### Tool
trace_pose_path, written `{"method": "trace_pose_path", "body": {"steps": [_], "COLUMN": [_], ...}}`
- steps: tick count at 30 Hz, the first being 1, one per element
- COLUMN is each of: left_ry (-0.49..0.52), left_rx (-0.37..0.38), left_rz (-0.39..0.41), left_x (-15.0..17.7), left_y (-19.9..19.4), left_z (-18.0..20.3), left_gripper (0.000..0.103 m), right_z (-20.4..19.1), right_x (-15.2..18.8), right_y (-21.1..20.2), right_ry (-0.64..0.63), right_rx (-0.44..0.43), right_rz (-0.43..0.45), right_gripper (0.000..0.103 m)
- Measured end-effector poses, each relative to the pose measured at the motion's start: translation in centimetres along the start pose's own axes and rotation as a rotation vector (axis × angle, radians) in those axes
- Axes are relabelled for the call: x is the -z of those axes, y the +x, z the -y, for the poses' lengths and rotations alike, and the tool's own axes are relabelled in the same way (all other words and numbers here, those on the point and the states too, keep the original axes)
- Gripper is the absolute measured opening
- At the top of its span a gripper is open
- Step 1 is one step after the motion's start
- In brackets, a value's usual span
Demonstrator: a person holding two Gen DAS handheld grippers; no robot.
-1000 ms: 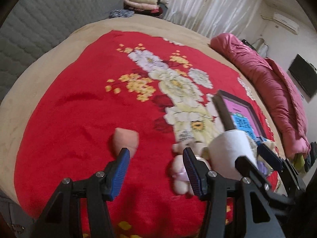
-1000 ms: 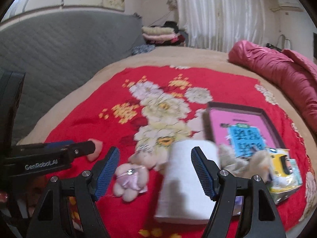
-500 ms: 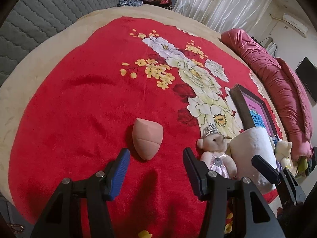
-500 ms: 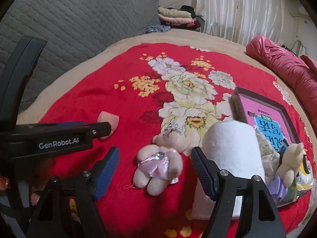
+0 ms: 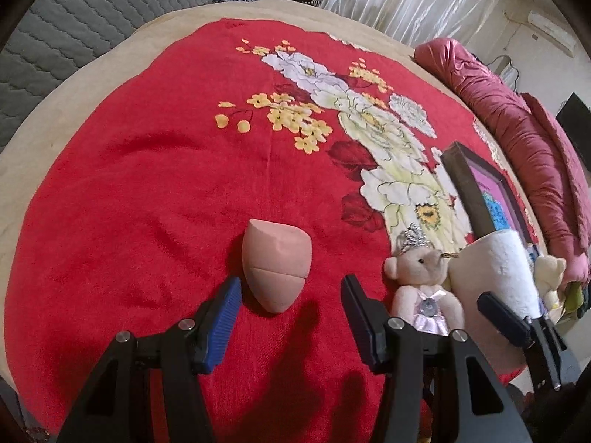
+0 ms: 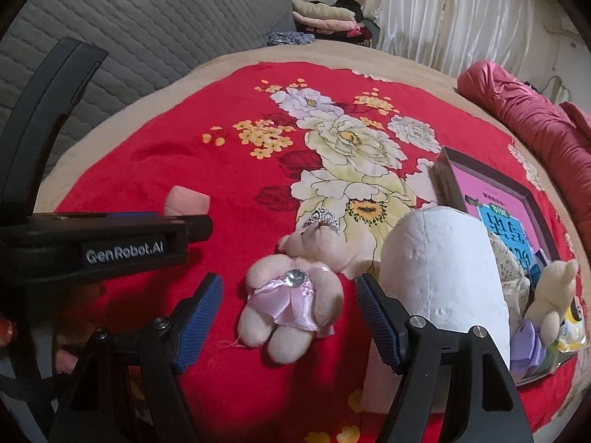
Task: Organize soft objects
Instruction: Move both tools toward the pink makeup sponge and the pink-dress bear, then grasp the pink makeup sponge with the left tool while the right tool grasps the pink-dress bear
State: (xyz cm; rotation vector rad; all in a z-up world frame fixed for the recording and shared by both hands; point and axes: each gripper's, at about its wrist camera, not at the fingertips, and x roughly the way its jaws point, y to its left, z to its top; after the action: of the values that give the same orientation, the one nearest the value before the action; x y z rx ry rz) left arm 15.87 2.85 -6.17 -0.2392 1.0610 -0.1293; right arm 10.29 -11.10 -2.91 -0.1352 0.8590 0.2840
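A pink makeup sponge lies on the red floral blanket, just ahead of my open left gripper. It also shows in the right wrist view, partly behind the left gripper's body. A small teddy bear in a pink dress and crown lies on its back between the fingers of my open right gripper; it also shows in the left wrist view. A white paper roll stands right of the bear. A second small bear sits further right.
A dark-framed pink picture book lies behind the roll. A rolled maroon quilt runs along the right side. A grey quilted headboard and folded clothes are at the back. The beige mattress edge rings the blanket.
Both grippers have drawn closer to the blanket. The sponge now sits just ahead of the left fingers, and the bear now lies between the right fingers instead of the roll.
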Motion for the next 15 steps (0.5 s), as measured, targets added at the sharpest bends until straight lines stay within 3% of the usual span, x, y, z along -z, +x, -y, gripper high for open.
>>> {"method": "trace_pose_path", "body": {"steps": [8, 11, 15], "left_ry": [0.014, 0.011, -0.020], "left_rx": [0.000, -0.018, 0.015], "left_rz": [0.008, 0.017, 0.013], "left_x": [-0.5, -0.7, -0.9], "left_y": [1.3, 1.5, 1.5], "left_z": [-0.4, -0.7, -1.5], "left_gripper": [0.055, 0.039, 0.038], "right_z": [-0.7, -0.9, -1.3], "right_x": [-0.7, -0.9, -1.1], "right_y": [1.7, 2.5, 3.6], "right_ry": [-0.043, -0.068, -0.103], "right_rx": [0.048, 0.076, 0.111], "right_rz": [-0.022, -0.035, -0.061], "right_gripper": [0.076, 0.076, 0.076]}}
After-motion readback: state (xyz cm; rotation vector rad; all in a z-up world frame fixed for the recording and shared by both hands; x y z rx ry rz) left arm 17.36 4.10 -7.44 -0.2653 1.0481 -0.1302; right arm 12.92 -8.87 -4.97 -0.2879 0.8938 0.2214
